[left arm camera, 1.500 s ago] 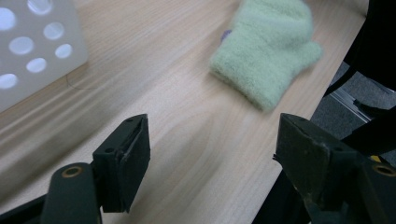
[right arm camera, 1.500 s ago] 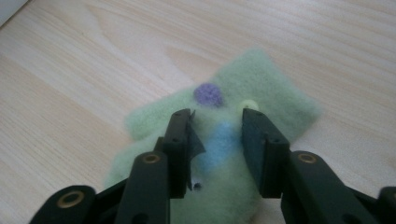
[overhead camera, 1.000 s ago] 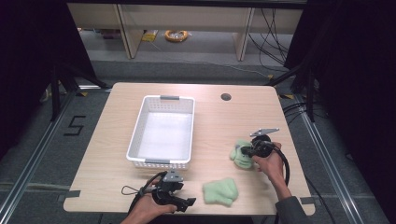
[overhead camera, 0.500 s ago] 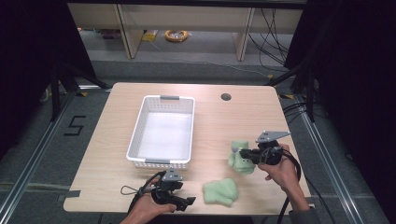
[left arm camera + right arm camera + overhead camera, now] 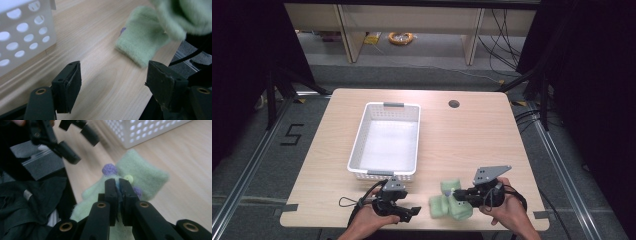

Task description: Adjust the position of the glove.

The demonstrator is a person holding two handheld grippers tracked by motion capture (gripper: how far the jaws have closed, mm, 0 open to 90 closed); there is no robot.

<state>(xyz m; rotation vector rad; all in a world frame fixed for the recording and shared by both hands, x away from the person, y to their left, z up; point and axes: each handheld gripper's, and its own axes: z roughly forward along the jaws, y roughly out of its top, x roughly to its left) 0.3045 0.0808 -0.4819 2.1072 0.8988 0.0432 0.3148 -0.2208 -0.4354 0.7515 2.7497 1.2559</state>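
1. the basket [image 5: 384, 142] stands at the middle left of the table [image 5: 472, 135], far side of the left gripper [image 5: 404, 212].
2. the left gripper rests near the front edge, jaws wide apart and holding nothing; a flat green cloth [image 5: 439, 206] lies just to its right, straight before the jaws in the left gripper view.
3. the right gripper [image 5: 462, 195] is closed on a second green cloth [image 5: 140, 176], which seems to hang over the flat one; whether they touch, i cannot tell.
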